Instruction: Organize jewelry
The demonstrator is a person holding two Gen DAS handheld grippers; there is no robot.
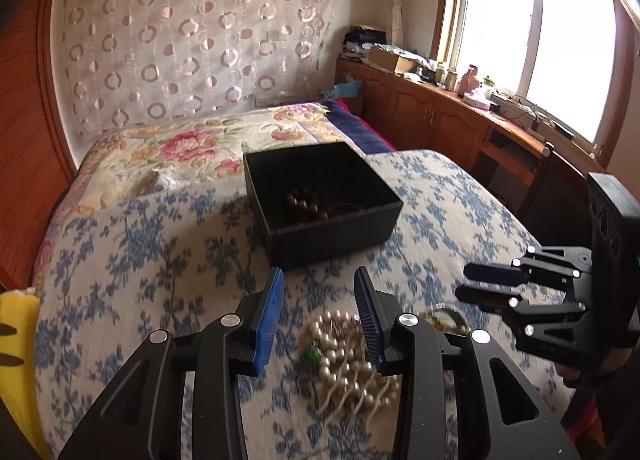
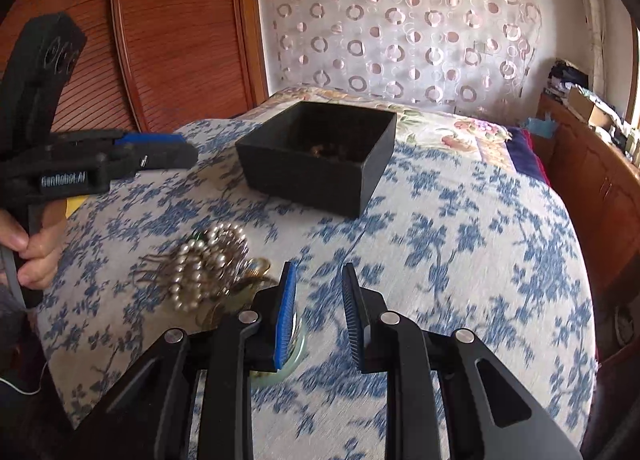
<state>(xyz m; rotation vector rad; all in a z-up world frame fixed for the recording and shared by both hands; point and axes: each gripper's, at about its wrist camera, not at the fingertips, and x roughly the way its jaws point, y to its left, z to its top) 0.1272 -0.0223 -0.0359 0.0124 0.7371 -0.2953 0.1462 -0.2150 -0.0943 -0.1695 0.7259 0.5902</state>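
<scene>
A heap of pearl necklaces (image 1: 344, 364) lies on the blue-flowered bedspread, just below and between the blue pads of my left gripper (image 1: 319, 280). Its jaws stand apart and press on nothing. A greenish bangle (image 1: 444, 316) lies right of the heap. Beyond stands an open black box (image 1: 332, 236) holding dark bead bracelets (image 1: 308, 204). In the right wrist view my right gripper (image 2: 319, 267) is open and holds nothing. The pearls (image 2: 208, 260) lie to its left and the bangle (image 2: 298, 352) sits partly under its left finger. The box (image 2: 304, 180) is ahead.
The right gripper (image 1: 462, 282) shows at the right edge, and the left gripper (image 2: 188, 152) at the left, held by a hand (image 2: 36, 252). A wooden headboard (image 2: 172, 40) stands behind the bed. A cluttered wooden cabinet (image 1: 432, 108) runs under the window. A yellow object (image 1: 16, 340) lies at the left.
</scene>
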